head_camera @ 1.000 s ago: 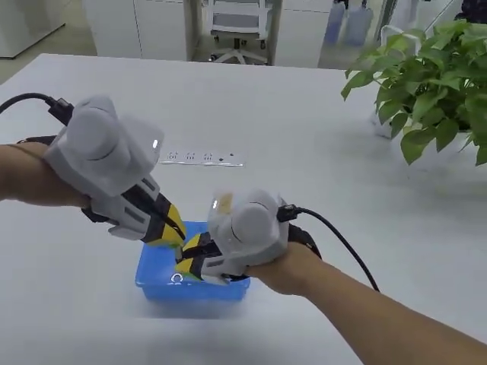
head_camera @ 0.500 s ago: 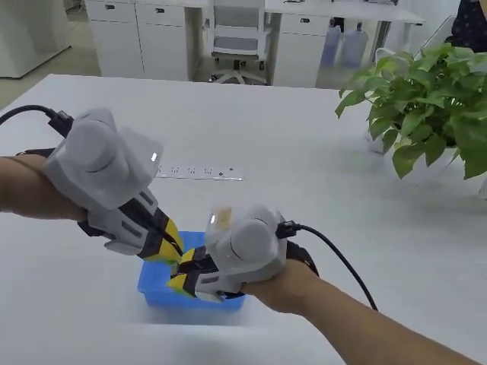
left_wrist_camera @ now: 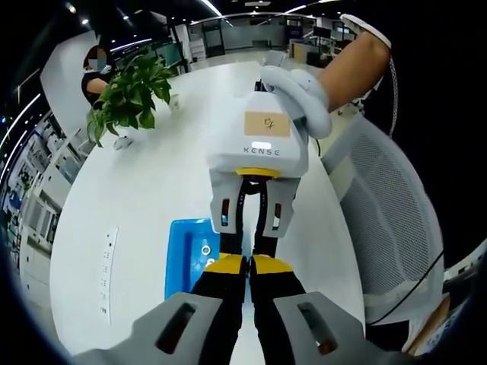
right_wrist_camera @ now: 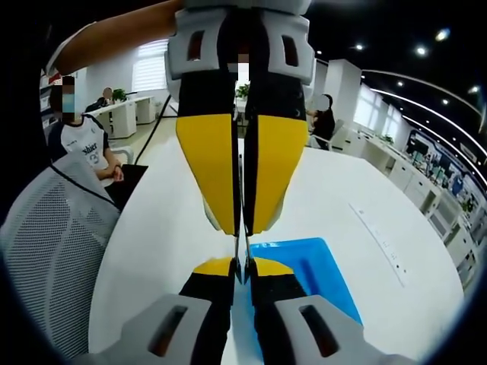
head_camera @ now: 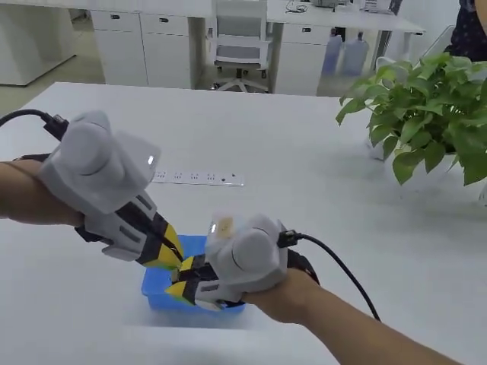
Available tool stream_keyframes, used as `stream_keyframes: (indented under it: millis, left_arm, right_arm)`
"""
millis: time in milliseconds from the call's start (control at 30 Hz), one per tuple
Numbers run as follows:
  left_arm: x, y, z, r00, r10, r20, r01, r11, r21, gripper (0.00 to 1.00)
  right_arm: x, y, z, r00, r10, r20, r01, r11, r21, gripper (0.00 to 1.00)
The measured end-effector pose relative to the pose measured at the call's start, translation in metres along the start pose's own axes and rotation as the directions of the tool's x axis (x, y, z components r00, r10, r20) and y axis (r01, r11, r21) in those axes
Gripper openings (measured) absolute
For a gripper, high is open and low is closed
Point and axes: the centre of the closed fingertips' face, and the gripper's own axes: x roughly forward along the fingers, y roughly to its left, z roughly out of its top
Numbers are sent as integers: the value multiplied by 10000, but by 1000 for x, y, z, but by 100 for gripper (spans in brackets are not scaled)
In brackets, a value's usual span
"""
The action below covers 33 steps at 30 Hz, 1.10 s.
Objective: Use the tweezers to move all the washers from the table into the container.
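White table (head_camera: pixel 319 175), shallow blue container (left_wrist_camera: pixel 183 251), two small silver washers (left_wrist_camera: pixel 205 249) inside

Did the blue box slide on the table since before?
No. The blue box still sits just as near the power strip; the camera tilted, not the box.

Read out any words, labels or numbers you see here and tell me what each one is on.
"XENSE": printed on the white body of the right gripper, in the left gripper view.
Tan sticker above it: a handwritten mark, too unclear to read.
Power strip: markings too small to read.
Tweezers, blue container: no text.
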Motion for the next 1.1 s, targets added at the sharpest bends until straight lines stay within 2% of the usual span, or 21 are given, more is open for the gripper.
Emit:
stream_keyframes:
  millis: [400, 800, 900, 1100]
  left_arm:
    - [1, -7, -6, 9994, -90, -341, 103, 9992, 395, 5]
    - [2, -10, -7, 9994, -85, -345, 110, 9972, 736, 6]
    - [4, -11, -11, 9987, -53, -501, 93, 9967, 802, 8]
    - [2, -12, -10, 9993, 39, -381, -7, 9966, 828, 7]
  right_arm:
    - [-8, 7, -7, 9992, -5, -398, -4, 9997, -235, 7]
    - [-11, 9, -10, 9981, -11, -609, -11, 9994, -360, 7]
    - [-11, 9, -6, 9990, -30, -457, 16, 9996, -291, 7]
    - [-10, 12, -5, 9986, 27, -537, -47, 9993, -373, 7]
